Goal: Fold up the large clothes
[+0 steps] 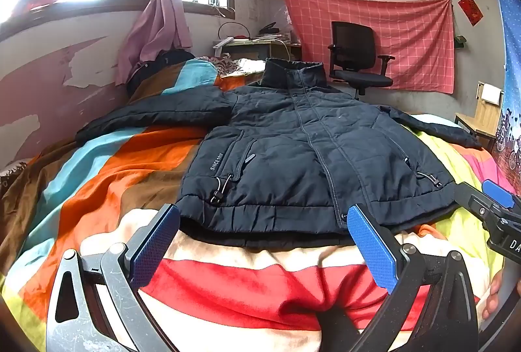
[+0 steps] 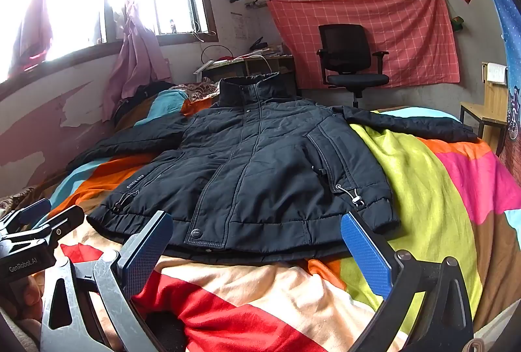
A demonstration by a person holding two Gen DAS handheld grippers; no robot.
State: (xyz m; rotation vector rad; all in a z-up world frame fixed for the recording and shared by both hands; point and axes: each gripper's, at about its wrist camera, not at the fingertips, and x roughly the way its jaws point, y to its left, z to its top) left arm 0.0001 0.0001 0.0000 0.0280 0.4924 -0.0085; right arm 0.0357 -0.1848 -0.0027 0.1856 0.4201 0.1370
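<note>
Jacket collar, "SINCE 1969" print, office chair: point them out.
jacket collar (image 1: 293,73), left wrist view, front of the upright collar.
"SINCE 1969" print (image 1: 216,161), left wrist view, middle of the white lettering beside the pocket.
office chair (image 2: 345,47), right wrist view, middle of the black backrest.

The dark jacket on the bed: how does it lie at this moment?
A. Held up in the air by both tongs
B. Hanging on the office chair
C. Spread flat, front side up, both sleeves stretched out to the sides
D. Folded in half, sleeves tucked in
C: the jacket lies flat on the striped blanket, zipper up, sleeves out; both tongs are open and hold nothing.
</note>
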